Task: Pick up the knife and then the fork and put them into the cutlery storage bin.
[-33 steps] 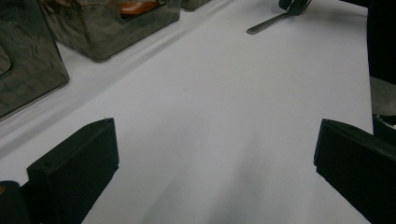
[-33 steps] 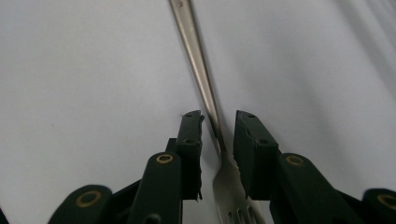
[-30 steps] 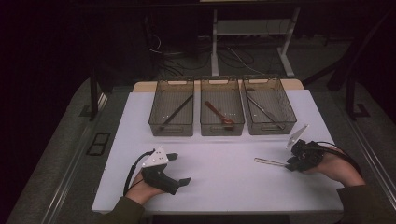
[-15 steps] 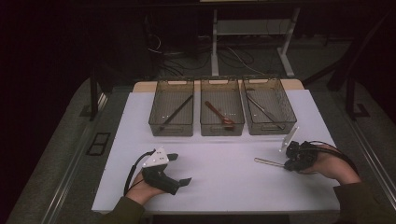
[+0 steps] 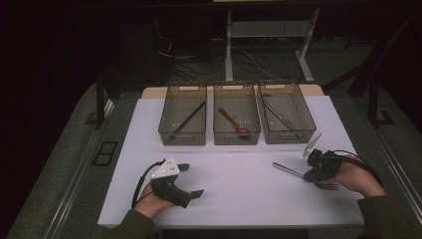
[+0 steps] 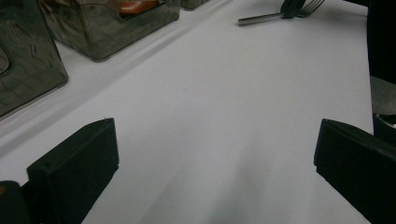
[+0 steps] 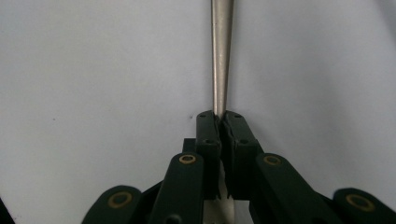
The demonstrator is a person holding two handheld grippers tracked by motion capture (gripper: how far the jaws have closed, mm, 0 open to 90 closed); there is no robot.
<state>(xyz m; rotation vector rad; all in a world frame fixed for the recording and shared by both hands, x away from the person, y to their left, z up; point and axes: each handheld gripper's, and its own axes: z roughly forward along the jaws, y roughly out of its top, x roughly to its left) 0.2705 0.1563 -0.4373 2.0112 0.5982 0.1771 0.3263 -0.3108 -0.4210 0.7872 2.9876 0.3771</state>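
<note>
Right gripper [image 5: 312, 175] near the bench's [image 5: 239, 199] right edge, jaws just closed onto the fork [image 5: 291, 171], left gripper [image 5: 191, 180] gaping empty, open bench between them, hands unmoved.

Metal fork [image 5: 298, 173]: slim, silver, flat on white table [image 5: 239, 199] near its right edge, handle pointing left, tines rightward.

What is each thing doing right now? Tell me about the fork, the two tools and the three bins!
Fork: lying flat on the white table, clamped near its neck.
Right tool: shut on the fork, jaws just finished closing.
Left tool: open, nothing between its jaws.
Left bin: upright, holds a dark utensil.
Middle bin: upright, holds a reddish-brown spoon.
Right bin: upright, holds a metal utensil.
</note>
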